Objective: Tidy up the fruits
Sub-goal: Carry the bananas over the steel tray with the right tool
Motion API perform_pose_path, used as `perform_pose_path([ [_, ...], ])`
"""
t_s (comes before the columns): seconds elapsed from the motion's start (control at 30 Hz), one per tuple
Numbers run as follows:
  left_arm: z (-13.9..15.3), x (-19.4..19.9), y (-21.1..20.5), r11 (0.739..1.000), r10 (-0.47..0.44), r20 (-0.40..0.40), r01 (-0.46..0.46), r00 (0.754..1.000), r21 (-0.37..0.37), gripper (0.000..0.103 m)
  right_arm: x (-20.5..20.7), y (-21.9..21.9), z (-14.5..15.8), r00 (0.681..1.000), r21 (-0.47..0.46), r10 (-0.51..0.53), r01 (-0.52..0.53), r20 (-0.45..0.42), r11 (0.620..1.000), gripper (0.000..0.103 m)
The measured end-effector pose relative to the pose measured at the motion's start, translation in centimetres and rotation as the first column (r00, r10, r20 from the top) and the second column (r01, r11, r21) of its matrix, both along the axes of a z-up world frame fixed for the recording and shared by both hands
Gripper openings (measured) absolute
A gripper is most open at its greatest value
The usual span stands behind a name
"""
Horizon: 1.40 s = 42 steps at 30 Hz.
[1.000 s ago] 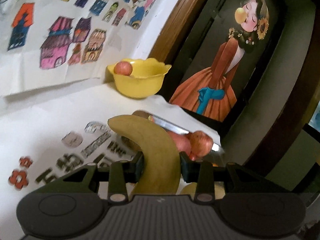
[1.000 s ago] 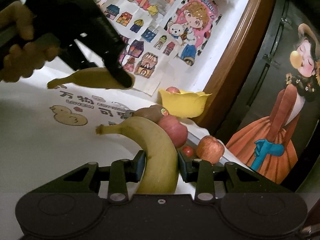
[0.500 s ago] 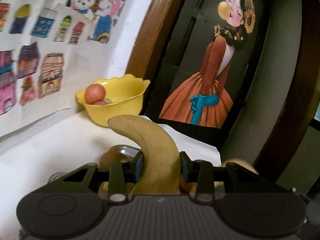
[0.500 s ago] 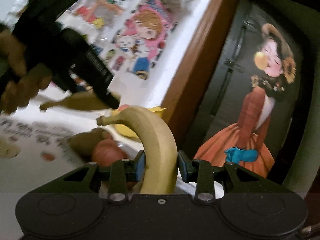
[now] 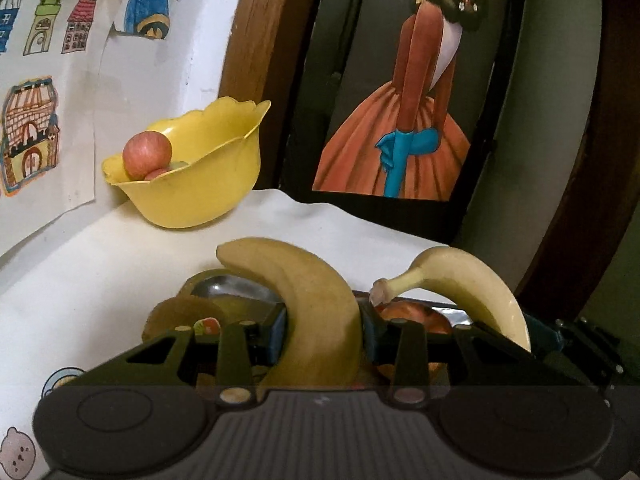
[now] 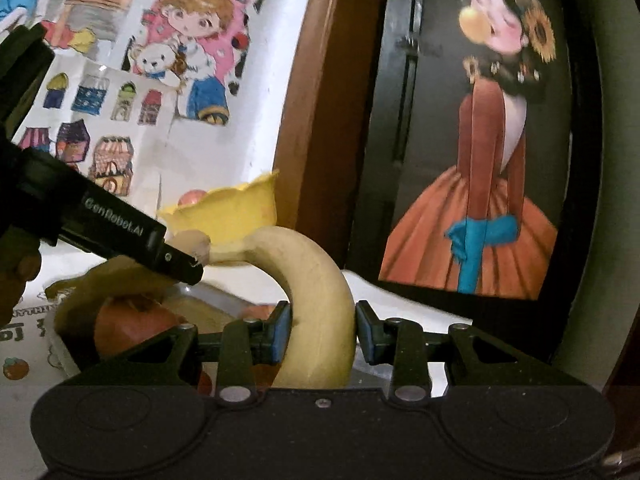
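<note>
- The left gripper point(image 5: 322, 330) pinches a curved, matte yellow banana point(image 5: 308, 312) across its thick middle, the blue-faced pads pressed into its skin on both sides.
- The right gripper point(image 6: 322, 328) holds a second banana point(image 6: 316, 308), paler and smooth. The left pad touches it, and a thin gap shows at the right pad.
- In the left wrist view that second banana point(image 5: 468, 284) arches just to the right, its stubby stem pointing left, apart from the first.
- Under both bananas sits a shiny metal tray point(image 5: 232, 286) with a fuzzy brown kiwi point(image 5: 180, 314) bearing a small sticker, and a red apple point(image 6: 132, 322) beside it.
- Beyond, on the white tablecloth point(image 5: 100, 264), a glossy yellow plastic bowl point(image 5: 208, 184) with a scalloped rim holds a round pinkish apple point(image 5: 147, 154) resting on other fruit.
- Half a second ago the right banana was out of the left camera's sight; now both fruits hang side by side over the tray, and the bowl looms larger.
- The left gripper point(image 6: 176, 260) crosses the right wrist view from the left, a long black bar slanting down, a hand point(image 6: 18, 276) gripping it at the frame's edge.
- Both tools point toward the wall of children's drawings point(image 6: 108, 136) and a dark-framed painting point(image 5: 408, 112) of a figure in an orange dress.
</note>
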<state>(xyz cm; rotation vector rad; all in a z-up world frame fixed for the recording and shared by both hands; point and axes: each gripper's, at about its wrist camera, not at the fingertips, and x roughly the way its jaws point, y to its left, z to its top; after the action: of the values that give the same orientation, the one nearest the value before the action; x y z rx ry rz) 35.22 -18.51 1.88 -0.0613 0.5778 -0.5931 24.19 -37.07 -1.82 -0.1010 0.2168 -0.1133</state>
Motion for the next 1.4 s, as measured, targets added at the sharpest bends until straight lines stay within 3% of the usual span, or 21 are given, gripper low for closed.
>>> perform_pose_path([
  [0.2,0.1,0.1,-0.2,1.0,0.002,0.008,-0.002,1.0,0.008,0.042,0.8,-0.8,-0.7,1.0,0.072,0.003,-0.001,-0.023,0.997,0.037],
  [0.6,0.0,0.3,-0.2,1.0,0.013,0.004,-0.013,1.0,0.006,0.044,0.8,-0.6,-0.9,1.0,0.109,-0.025,0.026,-0.009,0.994,0.038],
  [0.93,-0.2,0.2,-0.2,1.0,0.016,0.012,-0.016,1.0,0.0,0.047,0.6,-0.5,-0.8,1.0,0.135,-0.016,0.016,0.001,0.991,0.049],
  [1.07,0.0,-0.2,0.1,0.999,0.031,0.024,-0.031,0.999,-0.016,0.059,0.5,-0.3,-0.8,1.0,0.142,-0.015,0.014,0.005,0.99,0.058],
  [1.3,0.7,-1.0,0.7,0.998,0.048,0.051,-0.046,0.998,-0.043,0.082,0.2,0.1,-0.6,1.0,0.141,-0.004,0.003,0.003,0.99,0.065],
  [1.4,1.0,-1.4,1.0,0.997,0.056,0.07,-0.053,0.996,-0.052,0.086,0.1,0.2,-0.5,1.0,0.142,-0.004,0.003,0.004,0.99,0.067],
])
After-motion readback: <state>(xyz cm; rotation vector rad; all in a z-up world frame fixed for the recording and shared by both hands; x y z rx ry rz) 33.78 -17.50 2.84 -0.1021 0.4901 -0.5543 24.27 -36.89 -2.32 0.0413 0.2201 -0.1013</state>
